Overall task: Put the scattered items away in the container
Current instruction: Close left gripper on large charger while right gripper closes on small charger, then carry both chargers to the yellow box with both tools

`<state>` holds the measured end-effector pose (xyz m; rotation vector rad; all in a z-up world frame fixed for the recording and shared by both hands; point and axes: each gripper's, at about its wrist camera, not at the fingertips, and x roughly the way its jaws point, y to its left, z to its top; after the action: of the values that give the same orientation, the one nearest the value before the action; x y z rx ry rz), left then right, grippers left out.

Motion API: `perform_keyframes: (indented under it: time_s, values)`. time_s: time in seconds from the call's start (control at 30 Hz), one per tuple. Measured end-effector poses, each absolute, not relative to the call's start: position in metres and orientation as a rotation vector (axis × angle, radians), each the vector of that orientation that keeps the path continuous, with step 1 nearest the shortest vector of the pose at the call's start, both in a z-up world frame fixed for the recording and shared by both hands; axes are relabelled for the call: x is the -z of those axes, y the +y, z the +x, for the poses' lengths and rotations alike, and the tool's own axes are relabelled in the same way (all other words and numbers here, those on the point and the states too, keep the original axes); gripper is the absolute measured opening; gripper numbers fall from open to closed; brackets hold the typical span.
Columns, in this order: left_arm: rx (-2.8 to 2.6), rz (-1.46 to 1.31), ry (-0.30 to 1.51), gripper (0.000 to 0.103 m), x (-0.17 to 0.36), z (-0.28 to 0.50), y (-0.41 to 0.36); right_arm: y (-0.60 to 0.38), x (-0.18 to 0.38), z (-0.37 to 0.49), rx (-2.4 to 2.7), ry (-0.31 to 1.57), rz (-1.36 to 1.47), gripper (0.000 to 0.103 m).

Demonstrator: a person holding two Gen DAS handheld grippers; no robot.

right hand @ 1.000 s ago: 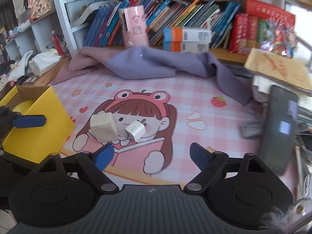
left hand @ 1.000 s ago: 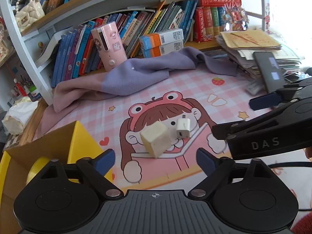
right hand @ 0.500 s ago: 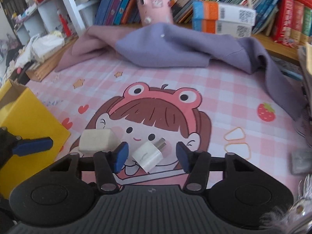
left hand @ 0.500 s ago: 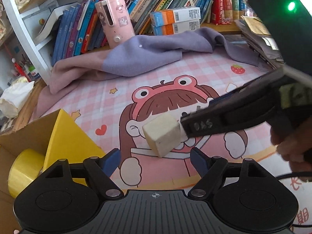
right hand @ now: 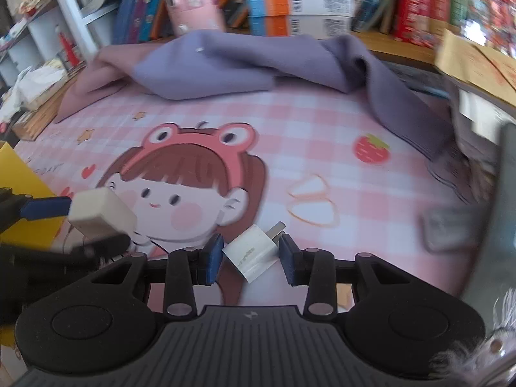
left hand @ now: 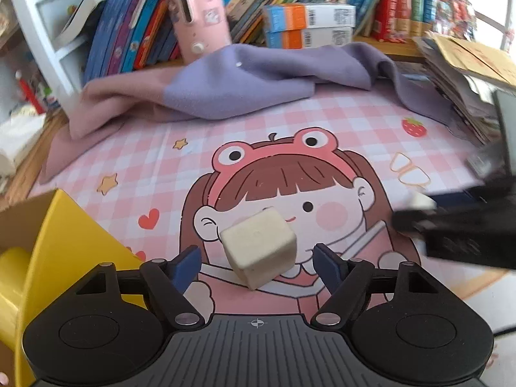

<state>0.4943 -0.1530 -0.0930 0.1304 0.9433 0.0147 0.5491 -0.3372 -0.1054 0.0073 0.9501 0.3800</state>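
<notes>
I hold two claws, one in each hand. My right claw has its two blue fingers squeezed close on one small white plug. The plug sits tilted between them, with its metal end pointing up and to the right. It looks lifted off the mat, but I cannot tell for sure.

My left claw is wide. One cream block sits between its two blue fingers, with a gap on each side, so neither finger touches it. The block rests on one corner edge, tipped a bit, on the pink checked mat. In the right claw's view I see the same block on the left, right beside one blue finger of my left claw.

So I count two small things to put away: one plug and one block.

One yellow box stands near me on the left. Inside it I can see one yellow roll. The block is just right of the box, not in it.

The mat has one cartoon girl with a frog hat, one strawberry on the far right, and two little stars on the left.

Far away, one purple and pink cloth lies bunched up at the back of the mat. Behind it stands one pink tube-shaped thing, and two orange and blue boxes are stacked one on the other. Lots of books fill the shelf, too many to count. One pile of papers sits on the far right.
</notes>
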Motion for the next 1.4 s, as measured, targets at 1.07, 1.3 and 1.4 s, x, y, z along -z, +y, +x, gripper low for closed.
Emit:
perform_keyframes:
  time_s: [1.07, 1.3, 1.4]
  values:
    - [0.208, 0.012, 0.890, 0.036, 0.044, 0.419, -0.157, -0.350, 0.065, 0.436, -0.318, 0.843, 0.024, 0.036]
    - [0.265, 0.024, 0.851, 0.036, 0.034, 0.383, -0.156, -0.348, 0.049, 0.399, -0.287, 0.811, 0.011, 0.035]
    - [0.284, 0.045, 0.821, 0.036, 0.029, 0.365, -0.156, -0.346, 0.044, 0.382, -0.276, 0.800, 0.009, 0.035]
